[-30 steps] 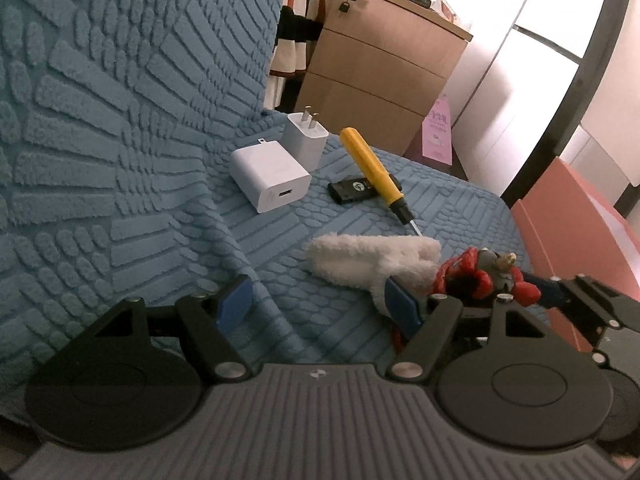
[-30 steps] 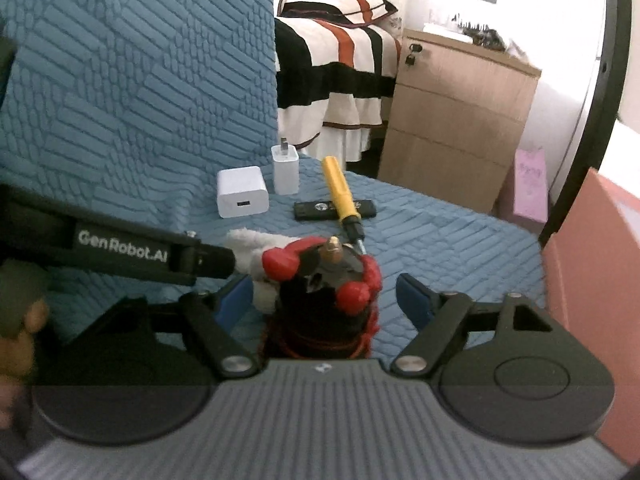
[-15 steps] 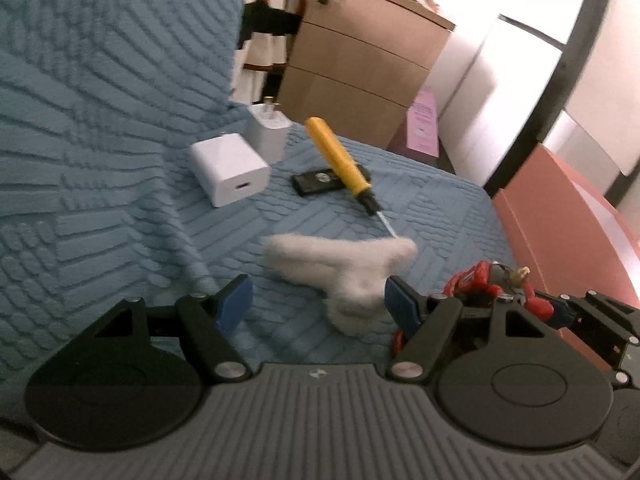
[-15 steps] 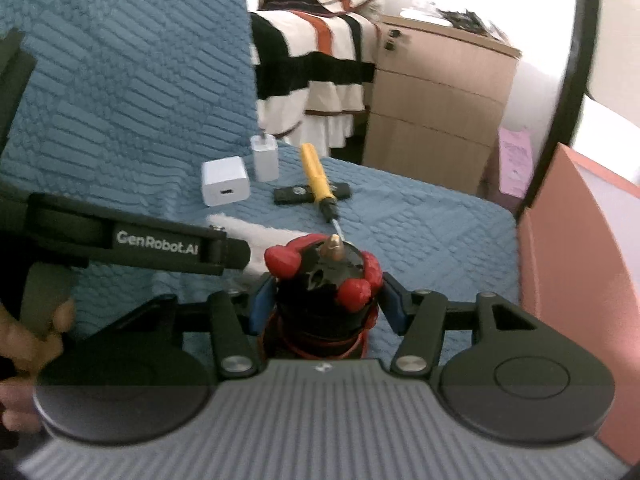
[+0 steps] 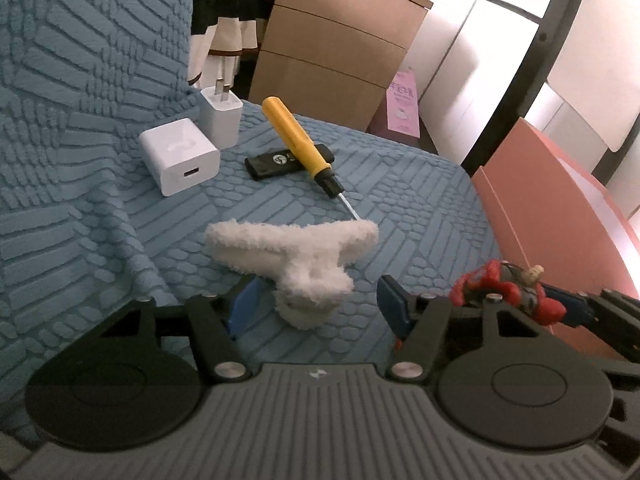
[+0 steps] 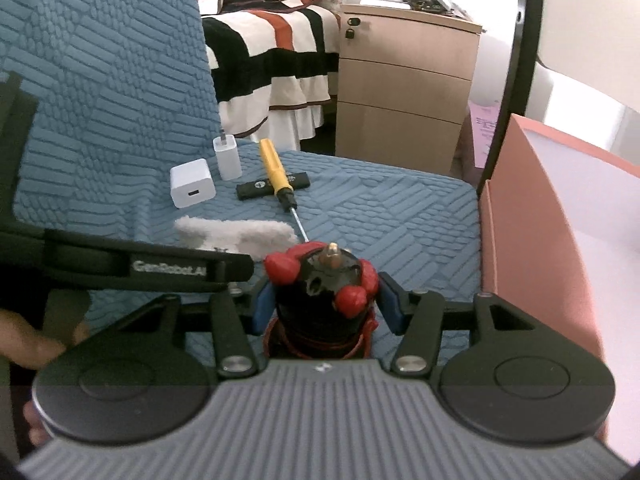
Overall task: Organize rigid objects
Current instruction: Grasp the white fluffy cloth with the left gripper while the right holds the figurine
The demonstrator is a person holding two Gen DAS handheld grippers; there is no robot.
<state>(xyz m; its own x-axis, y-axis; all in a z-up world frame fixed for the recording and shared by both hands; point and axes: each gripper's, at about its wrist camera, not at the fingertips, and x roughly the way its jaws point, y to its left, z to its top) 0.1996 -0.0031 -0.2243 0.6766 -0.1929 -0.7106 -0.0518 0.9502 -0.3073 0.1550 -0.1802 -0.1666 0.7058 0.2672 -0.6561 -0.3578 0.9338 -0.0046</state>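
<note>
My right gripper (image 6: 326,300) is shut on a red and black toy figure (image 6: 320,292), held just above the blue cover; the figure also shows in the left wrist view (image 5: 504,292). My left gripper (image 5: 316,306) is open, its blue fingertips either side of a white fluffy cloth (image 5: 296,252). Beyond it lie a yellow-handled screwdriver (image 5: 298,146) across a black USB stick (image 5: 276,160), and two white chargers (image 5: 180,156), (image 5: 220,118). The same items appear in the right wrist view: screwdriver (image 6: 276,172), cloth (image 6: 236,232).
A blue textured cover (image 5: 80,160) drapes the seat and backrest. An orange box (image 6: 536,220) stands at the right edge. A wooden drawer cabinet (image 6: 404,88) and a striped bed (image 6: 272,52) are behind. A black pole (image 6: 512,68) rises at right.
My right gripper closed on the toy figure and lifted it slightly rightward. My left gripper moved in so the white cloth now sits between its open fingers.
</note>
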